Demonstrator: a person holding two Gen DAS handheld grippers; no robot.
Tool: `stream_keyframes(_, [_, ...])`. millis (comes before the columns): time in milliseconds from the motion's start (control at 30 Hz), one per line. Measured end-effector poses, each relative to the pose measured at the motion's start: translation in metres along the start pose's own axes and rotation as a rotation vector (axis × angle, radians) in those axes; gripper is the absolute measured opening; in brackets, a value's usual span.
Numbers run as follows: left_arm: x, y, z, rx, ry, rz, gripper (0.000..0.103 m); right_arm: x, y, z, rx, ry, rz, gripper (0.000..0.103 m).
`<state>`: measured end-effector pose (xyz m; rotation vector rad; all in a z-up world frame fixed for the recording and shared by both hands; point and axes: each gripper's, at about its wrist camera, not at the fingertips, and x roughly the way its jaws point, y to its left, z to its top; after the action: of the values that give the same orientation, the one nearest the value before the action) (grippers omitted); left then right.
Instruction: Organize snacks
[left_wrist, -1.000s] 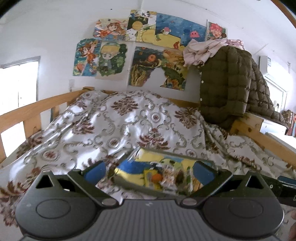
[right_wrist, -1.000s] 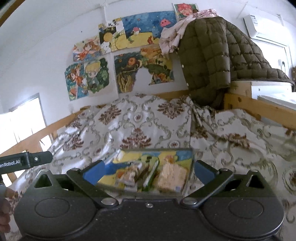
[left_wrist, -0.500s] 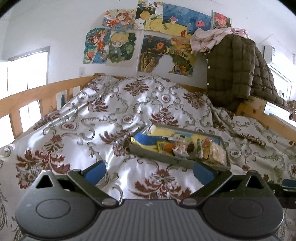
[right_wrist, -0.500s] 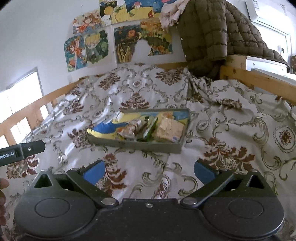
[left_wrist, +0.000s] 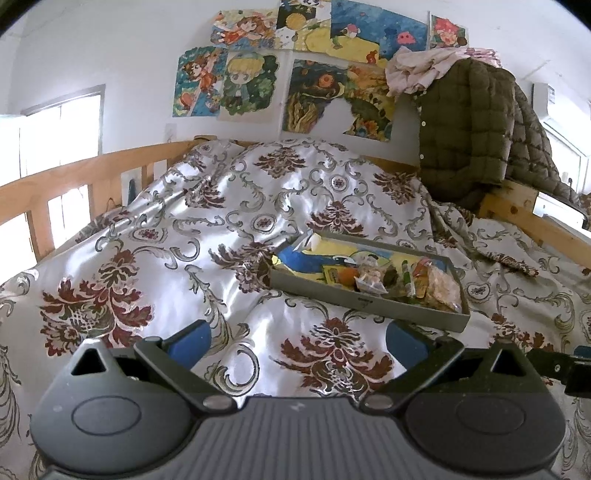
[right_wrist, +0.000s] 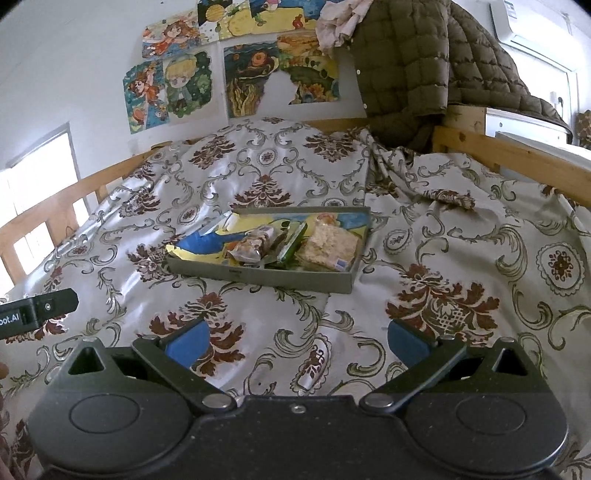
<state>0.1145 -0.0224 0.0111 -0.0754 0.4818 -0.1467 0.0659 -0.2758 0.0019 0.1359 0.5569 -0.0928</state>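
Observation:
A shallow grey cardboard tray (left_wrist: 364, 302) (right_wrist: 258, 275) lies on the patterned bedspread. It holds several wrapped snacks: a clear bag of small pieces (right_wrist: 255, 242), a green stick pack (right_wrist: 293, 240) and a pale rice-cracker pack (right_wrist: 330, 243) (left_wrist: 441, 286). The tray's bottom is printed blue and yellow. My left gripper (left_wrist: 299, 341) hangs open over the bedspread, short of the tray. My right gripper (right_wrist: 297, 339) is open too, nearer than the tray, with nothing between its blue pads. The left gripper's body (right_wrist: 33, 312) pokes into the right wrist view at the left edge.
A floral satin bedspread (right_wrist: 443, 236) covers the bed. Wooden bed rails (left_wrist: 74, 181) (right_wrist: 513, 151) run along both sides. A dark quilted jacket (left_wrist: 476, 125) hangs over the far right corner. Posters (left_wrist: 314, 66) cover the wall behind.
Both grippers have pulled back from the tray, which was between their fingers a second ago. The tray now lies on the bedspread, farther off in both views.

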Motion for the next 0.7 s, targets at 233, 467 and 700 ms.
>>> stream_keyframes(233, [0.0026, 0.0017, -0.0008, -0.007, 0.009, 0.004, 0.103, 0.0009, 0.0000, -0.0006, -0.001, 0.002, 0.002, 0.102])
stream_keyframes(467, [0.0034, 0.0017, -0.0015, -0.007, 0.011, 0.005, 0.103, 0.0012, 0.0001, -0.0005, -0.002, 0.002, 0.002, 0.102])
stream_keyframes(700, [0.0036, 0.0025, -0.0017, -0.007, 0.011, 0.006, 0.103, 0.0014, 0.0002, -0.0006, 0.000, 0.002, 0.002, 0.102])
